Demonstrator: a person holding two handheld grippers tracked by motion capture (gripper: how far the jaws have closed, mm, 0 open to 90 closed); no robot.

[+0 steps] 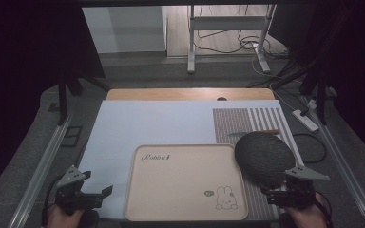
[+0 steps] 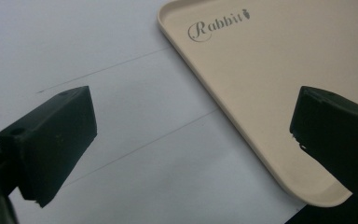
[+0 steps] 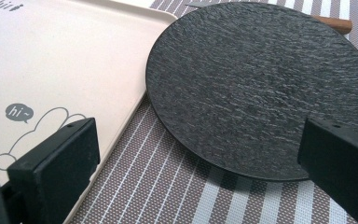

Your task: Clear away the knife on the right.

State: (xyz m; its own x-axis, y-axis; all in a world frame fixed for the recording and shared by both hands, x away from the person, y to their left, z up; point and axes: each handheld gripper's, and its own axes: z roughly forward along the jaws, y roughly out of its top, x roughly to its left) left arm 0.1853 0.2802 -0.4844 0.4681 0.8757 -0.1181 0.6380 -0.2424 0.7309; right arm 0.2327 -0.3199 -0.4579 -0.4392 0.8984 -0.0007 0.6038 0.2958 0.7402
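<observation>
Round black slate-textured plate | lies on striped placemat, right of beige rectangular rabbit-print tray, rim over tray's edge | not lifted; all handling judged left | right gripper near it, jaws wide, empty | left gripper near-left, open, empty.

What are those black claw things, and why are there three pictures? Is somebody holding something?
A person sits at a table and holds a pinching tool in each hand: the left gripper and the right gripper. One camera looks down from above. The other two cameras ride on the tools, so you see each tool's two black jaws up close. On the table lies a white sheet with a cream tray that has a rabbit drawn on it. Beside the tray, on a striped mat, sits a round black plate. Something thin with a wooden handle peeks out behind the plate. Both tools are open and hold nothing.
</observation>
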